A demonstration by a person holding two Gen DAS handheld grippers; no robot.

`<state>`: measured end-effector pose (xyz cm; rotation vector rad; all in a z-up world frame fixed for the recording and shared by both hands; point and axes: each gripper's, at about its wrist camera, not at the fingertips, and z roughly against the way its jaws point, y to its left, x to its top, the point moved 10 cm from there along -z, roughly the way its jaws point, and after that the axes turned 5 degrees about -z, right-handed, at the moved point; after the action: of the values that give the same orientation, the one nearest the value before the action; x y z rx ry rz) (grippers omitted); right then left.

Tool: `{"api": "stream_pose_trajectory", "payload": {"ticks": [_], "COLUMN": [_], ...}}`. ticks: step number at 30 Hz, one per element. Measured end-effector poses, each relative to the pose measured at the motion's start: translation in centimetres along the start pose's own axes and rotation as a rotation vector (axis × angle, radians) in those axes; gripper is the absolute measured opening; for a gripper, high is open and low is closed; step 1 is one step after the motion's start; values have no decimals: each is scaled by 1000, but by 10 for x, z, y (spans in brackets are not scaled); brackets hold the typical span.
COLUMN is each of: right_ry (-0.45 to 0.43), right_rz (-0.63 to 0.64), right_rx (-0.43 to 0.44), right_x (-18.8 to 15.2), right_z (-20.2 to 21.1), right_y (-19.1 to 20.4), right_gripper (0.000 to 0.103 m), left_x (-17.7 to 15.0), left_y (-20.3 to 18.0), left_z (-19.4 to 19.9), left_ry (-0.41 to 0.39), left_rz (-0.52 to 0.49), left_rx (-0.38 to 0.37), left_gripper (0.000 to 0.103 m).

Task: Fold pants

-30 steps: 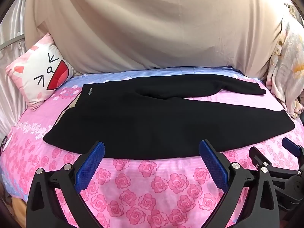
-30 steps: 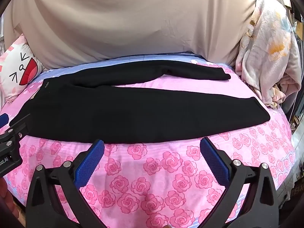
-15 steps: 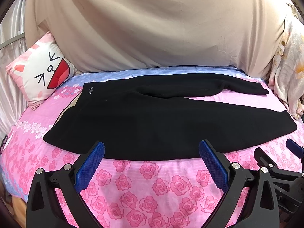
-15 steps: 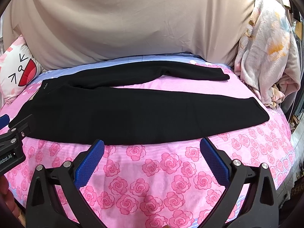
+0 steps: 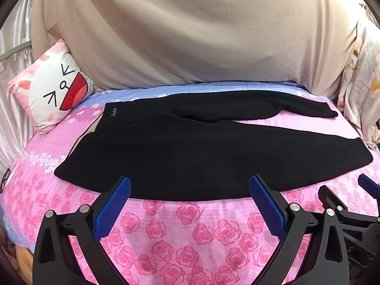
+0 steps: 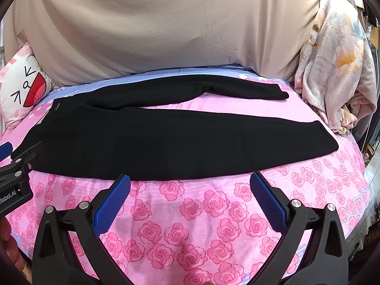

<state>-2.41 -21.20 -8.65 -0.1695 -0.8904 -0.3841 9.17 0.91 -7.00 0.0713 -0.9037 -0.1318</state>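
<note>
My view: pink rose-print bedsheet (image 5: 190,223) across bed, blue striped band at far edge. Cartoon-face pillow (image 5: 51,95) far left. Beige cloth (image 5: 190,30) draped behind. Crumpled floral blanket (image 6: 332,66) heaped far right.

Lighting: bright, even, diffuse in both wrist views; shadows faint; no glare; black pants (image 5: 201,147) so dark that their folds barely read; focus sharp at centre; strong fisheye bending towards the edges; corners vignetted black; pink rose bedsheet (image 6: 190,225) saturated, detail clear.

Rose-print bed (image 5: 190,232), black pants (image 5: 204,152) flat, cartoon pillow (image 5: 51,97)
</note>
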Motion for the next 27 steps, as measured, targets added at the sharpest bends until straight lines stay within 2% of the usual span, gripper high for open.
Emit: {"api": "stream_pose_trajectory", "payload": {"ticks": [27], "right_ry": [-7], "right_rz": [4], "right_rx": [0], "right_x": [0], "right_z": [2], "right_y": [0], "right_gripper": [98], "left_x": [2], "left_y": [0], "left_z": [0], "left_ry": [-4], "left_rz": [-4], "left_rx": [3], "left_gripper": [98]}}
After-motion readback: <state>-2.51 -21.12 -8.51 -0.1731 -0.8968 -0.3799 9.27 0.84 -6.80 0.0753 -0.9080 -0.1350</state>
